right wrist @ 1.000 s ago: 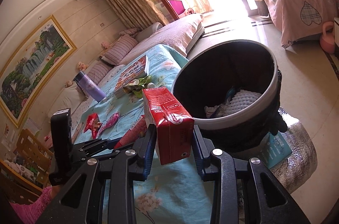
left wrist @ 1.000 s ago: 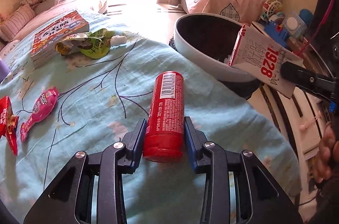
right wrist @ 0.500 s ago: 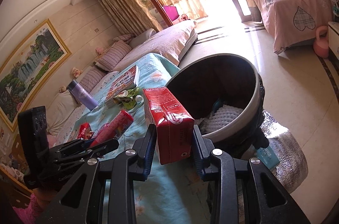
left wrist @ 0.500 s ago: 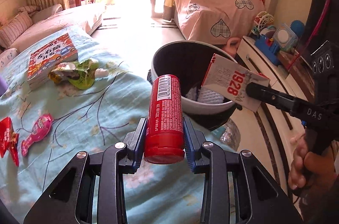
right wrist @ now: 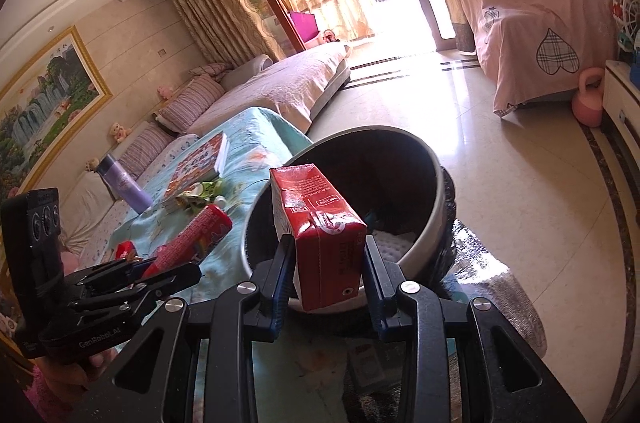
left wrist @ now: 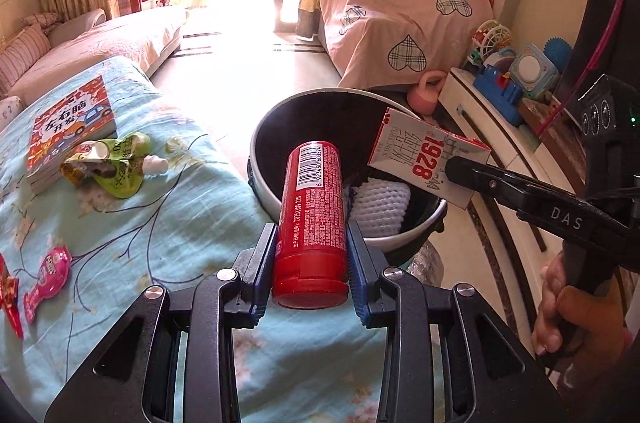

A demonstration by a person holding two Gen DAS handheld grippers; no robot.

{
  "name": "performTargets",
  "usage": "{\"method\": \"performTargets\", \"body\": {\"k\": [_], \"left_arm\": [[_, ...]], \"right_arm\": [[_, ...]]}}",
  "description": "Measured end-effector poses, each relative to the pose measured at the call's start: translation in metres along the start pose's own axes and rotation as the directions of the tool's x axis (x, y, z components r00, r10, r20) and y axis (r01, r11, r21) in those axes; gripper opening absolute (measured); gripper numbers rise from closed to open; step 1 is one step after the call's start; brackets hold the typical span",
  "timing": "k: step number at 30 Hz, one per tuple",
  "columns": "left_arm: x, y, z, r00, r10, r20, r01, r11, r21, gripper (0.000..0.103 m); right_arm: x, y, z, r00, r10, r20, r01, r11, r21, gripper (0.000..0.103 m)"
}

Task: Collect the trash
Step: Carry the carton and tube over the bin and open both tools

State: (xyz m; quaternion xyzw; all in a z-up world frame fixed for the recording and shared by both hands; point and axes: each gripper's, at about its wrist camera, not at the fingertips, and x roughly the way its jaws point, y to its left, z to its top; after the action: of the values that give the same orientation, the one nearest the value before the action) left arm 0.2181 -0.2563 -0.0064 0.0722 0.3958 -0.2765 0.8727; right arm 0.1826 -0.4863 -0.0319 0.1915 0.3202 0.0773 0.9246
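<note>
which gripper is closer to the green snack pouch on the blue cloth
Left. The left gripper holds a red cylindrical can above the cloth near the green snack pouch; the right gripper is over the round black bin.

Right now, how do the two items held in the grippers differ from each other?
The left gripper holds a red cylindrical tube with a barcode; the right gripper holds a boxy red-and-white carton marked 1928. The tube is gripped near its base, while the carton is gripped on its flat sides. The tube's far end reaches only the trash bin rim; the carton hangs over the opening. Both are clamped, unreleased.
</note>
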Motion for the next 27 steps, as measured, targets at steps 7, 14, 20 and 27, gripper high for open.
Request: {"method": "performTargets", "body": {"k": [7, 14, 20, 27], "left_arm": [[0.014, -0.004, 0.011, 1.0, -0.003, -0.019, 0.003, 1.0, -0.004, 0.031], [0.024, -0.005, 0.022, 1.0, 0.006, -0.024, -0.006, 1.0, -0.002, 0.031], [0.034, -0.006, 0.031, 0.999, -0.003, -0.032, 0.003, 1.0, -0.01, 0.031], [0.044, -0.011, 0.036, 0.999, -0.005, -0.043, 0.005, 1.0, 0.002, 0.032]], "right_arm": [[0.007, -0.005, 0.012, 0.999, -0.034, -0.005, 0.034, 0.999, -0.02, 0.033], [0.015, -0.005, 0.021, 0.998, -0.062, -0.017, 0.061, 0.997, -0.054, 0.033], [0.022, -0.009, 0.028, 0.996, -0.085, -0.037, 0.082, 0.994, -0.067, 0.033], [0.032, -0.014, 0.034, 0.993, -0.101, -0.058, 0.096, 0.992, -0.078, 0.033]]}}
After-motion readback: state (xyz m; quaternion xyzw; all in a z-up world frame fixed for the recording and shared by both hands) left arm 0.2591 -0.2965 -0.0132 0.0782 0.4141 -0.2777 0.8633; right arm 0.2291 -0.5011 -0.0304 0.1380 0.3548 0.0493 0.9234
